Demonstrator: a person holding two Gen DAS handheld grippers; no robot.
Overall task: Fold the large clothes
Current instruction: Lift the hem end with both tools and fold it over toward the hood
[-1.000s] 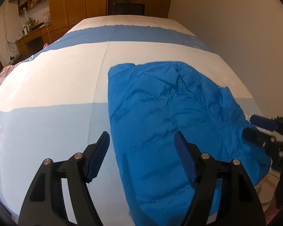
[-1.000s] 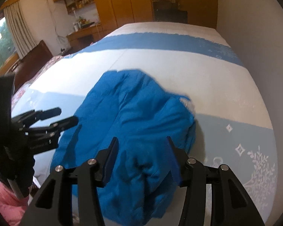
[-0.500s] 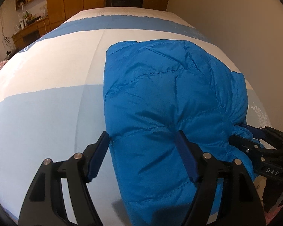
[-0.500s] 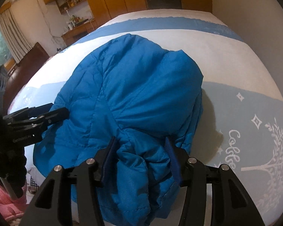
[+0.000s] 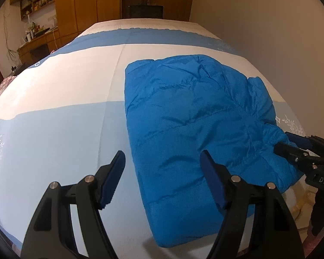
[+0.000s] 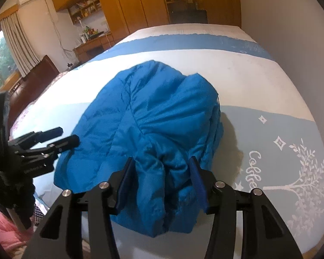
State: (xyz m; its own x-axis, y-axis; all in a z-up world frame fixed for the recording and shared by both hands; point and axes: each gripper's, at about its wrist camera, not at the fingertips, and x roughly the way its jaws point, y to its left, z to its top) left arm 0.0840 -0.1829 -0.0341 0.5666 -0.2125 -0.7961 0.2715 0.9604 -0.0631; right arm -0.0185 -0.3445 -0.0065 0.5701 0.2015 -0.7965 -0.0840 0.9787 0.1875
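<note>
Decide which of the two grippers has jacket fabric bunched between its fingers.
The right gripper: the blue jacket bunches between its fingers. The left gripper stands open over the jacket's edge, gripping nothing.

I count one blue puffer jacket [image 5: 190, 129] lying on one bed [image 5: 54, 133]. I carry two grippers: my left gripper [image 5: 163, 180] and my right gripper [image 6: 161, 180], each with two fingers, so four fingers in all. On the bedspread near my right side I see one white tree print [image 6: 302, 172], and beside it two diamond-shaped stars I can make out clearly. One brown chair [image 6: 38, 75] stands off the bed's far side. One window with one curtain [image 6: 17, 45] shows. One pink garment [image 6: 4, 231] lies low beside the bed. The shelf items are too small to count.
</note>
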